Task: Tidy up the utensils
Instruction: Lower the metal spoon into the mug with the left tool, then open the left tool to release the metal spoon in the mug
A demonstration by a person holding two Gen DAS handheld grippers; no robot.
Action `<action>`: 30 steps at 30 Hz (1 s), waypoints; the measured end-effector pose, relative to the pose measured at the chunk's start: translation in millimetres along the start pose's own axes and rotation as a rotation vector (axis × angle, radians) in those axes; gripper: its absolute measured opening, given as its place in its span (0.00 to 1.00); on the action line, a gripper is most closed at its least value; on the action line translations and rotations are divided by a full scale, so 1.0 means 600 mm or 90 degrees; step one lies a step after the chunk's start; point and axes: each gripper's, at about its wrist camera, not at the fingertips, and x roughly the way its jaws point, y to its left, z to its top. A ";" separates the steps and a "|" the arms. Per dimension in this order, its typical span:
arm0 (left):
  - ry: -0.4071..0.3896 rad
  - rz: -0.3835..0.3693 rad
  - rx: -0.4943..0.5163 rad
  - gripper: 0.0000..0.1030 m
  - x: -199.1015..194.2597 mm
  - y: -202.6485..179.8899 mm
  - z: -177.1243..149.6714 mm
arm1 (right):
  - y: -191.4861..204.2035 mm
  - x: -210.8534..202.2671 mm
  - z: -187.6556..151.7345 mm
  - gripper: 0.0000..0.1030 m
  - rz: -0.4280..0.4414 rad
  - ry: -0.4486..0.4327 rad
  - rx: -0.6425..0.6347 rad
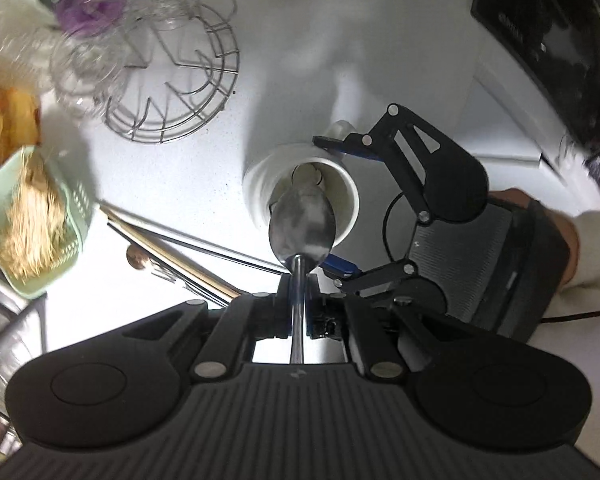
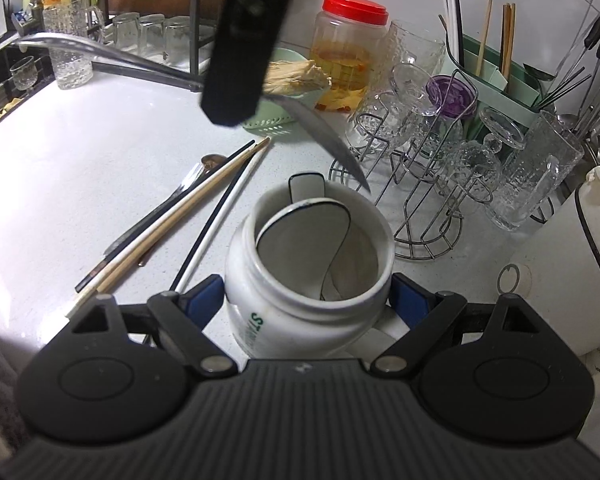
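Overhead, left gripper (image 1: 299, 292) pinches a metal spoon (image 1: 302, 224), apparently centred above the white jar (image 2: 308, 264) clamped by right gripper (image 2: 307, 300); lower straight.

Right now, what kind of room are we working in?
Most likely a home kitchen counter: a wire rack of drinking glasses, a green holder with chopsticks, and a curved tap.

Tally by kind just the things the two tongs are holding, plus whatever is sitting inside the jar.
metal spoon: 1, in the left tongs
white jar: 1, in the right tongs
white spoon: 1, inside the jar
Total: 3
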 end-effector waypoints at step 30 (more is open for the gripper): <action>0.167 0.040 0.116 0.06 0.057 -0.051 0.113 | -0.001 -0.004 -0.004 0.88 0.005 -0.011 0.015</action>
